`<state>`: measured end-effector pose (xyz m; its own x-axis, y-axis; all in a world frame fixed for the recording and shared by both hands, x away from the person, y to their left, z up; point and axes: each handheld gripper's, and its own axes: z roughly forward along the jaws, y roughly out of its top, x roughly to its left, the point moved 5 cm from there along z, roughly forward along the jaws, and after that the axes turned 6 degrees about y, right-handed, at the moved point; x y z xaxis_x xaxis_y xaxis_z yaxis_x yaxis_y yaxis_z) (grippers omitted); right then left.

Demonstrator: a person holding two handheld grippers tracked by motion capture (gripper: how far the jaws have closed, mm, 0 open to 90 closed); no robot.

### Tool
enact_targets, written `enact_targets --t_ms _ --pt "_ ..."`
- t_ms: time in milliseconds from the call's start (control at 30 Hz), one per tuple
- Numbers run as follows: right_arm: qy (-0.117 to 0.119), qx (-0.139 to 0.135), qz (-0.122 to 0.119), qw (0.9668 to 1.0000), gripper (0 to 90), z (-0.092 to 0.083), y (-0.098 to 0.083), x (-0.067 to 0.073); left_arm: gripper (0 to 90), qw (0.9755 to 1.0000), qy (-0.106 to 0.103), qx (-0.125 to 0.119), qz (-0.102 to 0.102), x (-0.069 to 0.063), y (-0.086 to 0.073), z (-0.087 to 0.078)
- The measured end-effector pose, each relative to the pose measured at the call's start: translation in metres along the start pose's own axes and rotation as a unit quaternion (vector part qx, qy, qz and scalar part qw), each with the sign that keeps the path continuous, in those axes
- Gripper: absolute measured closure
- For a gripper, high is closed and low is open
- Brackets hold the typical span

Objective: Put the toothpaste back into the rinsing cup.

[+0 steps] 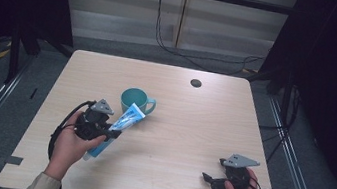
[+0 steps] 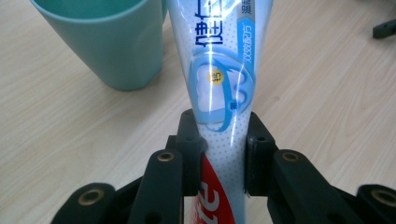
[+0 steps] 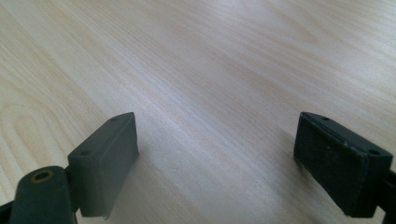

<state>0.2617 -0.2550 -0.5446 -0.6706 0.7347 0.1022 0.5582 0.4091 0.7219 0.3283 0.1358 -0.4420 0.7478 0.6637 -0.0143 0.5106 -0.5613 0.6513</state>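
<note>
1. a pale wood-grain table (image 1: 191,128) stands on grey carpet, with a small dark round hole (image 1: 196,83) near its far right, black curtains at both sides and cables hanging down the far wall.
2. the toothpaste tube (image 1: 118,130) lies over the table's left half; its long axis runs diagonally from near left to far right, the flat far end just beside the teal mug (image 1: 134,100).
3. the tube is light blue and white with a tooth picture and chinese characters i cannot read, and red print near the jaws.
4. the left gripper (image 2: 219,140) pinches the tube across its width.
5. the right gripper (image 3: 215,163), at the table's near right, has its jaws spread wide over bare wood.
</note>
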Motion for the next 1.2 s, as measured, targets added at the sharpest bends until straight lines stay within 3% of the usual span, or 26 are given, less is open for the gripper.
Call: enact_targets --t_ms 367,700,900,1200 --pt "0.000 0.000 0.000 1.0000 13.2 0.000 0.000 0.000 73.2 0.9988 -0.003 -0.048 -0.008 -0.001 0.014 -0.009" --pt "0.000 0.000 0.000 1.0000 13.2 0.000 0.000 0.000 73.3 0.9965 0.007 -0.083 -0.014 0.000 0.024 -0.014" --pt "0.000 0.000 0.000 1.0000 13.2 0.000 0.000 0.000 73.3 0.9925 0.010 -0.119 -0.027 0.001 0.032 -0.019" --pt "0.000 0.000 0.000 1.0000 13.2 0.000 0.000 0.000 73.2 0.9893 0.021 -0.139 -0.036 0.004 0.038 -0.019"
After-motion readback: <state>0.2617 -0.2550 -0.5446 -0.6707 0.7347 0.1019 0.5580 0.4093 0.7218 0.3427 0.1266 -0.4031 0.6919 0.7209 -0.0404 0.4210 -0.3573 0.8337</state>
